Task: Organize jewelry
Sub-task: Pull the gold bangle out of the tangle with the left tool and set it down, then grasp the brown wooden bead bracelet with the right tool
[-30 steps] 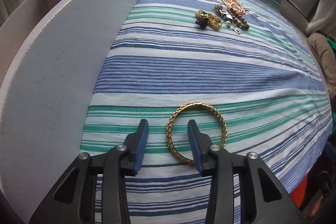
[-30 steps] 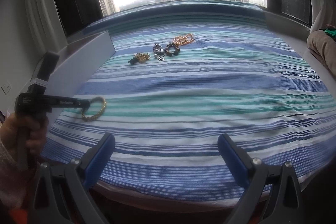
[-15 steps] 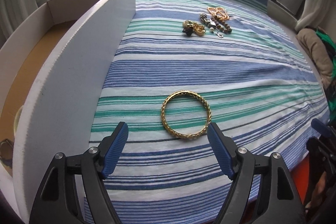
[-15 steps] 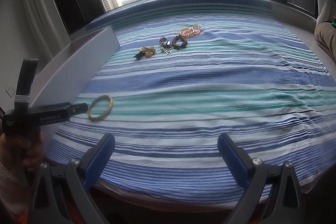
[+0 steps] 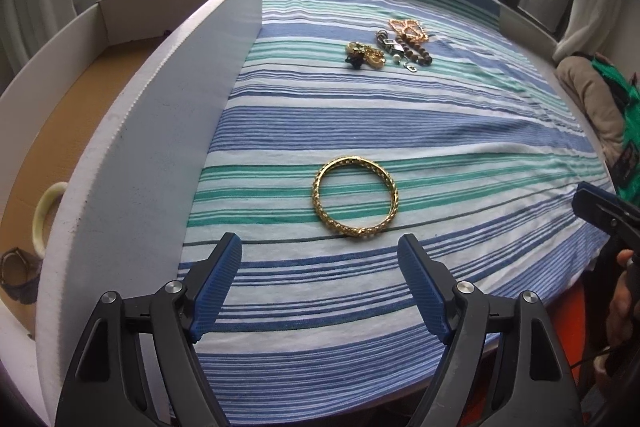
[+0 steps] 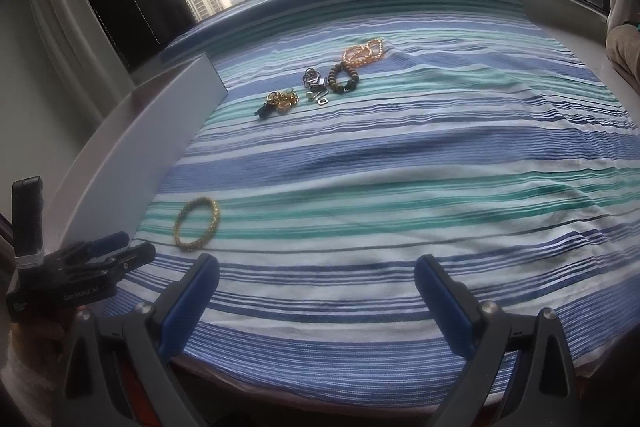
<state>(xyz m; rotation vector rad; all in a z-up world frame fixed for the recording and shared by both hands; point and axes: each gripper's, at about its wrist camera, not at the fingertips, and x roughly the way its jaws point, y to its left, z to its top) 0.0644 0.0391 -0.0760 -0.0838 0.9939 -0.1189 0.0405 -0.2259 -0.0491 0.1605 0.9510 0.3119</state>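
Note:
A gold bangle (image 5: 355, 195) lies flat on the striped cloth just ahead of my left gripper (image 5: 320, 279), which is open and empty. It also shows in the right wrist view (image 6: 197, 224). A cluster of loose jewelry (image 5: 386, 45) lies farther back: gold pieces, a metal clasp, a brown bead bracelet and a rose-gold chain. A white box (image 5: 160, 99) stands at the left; inside it lie a pale bangle (image 5: 43, 213) and a dark watch (image 5: 16, 273). My right gripper (image 6: 316, 291) is open and empty near the front edge.
The striped cloth (image 6: 400, 167) covers the table. The white box's tall wall runs along the left side. A beige and green bundle (image 5: 596, 107) lies at the right edge. A window with buildings is behind.
My left gripper opened, letting go of the gold bangle's rim, and pulled back and up. The bangle stays flat on the cloth. The right gripper stayed open, tilting slightly.

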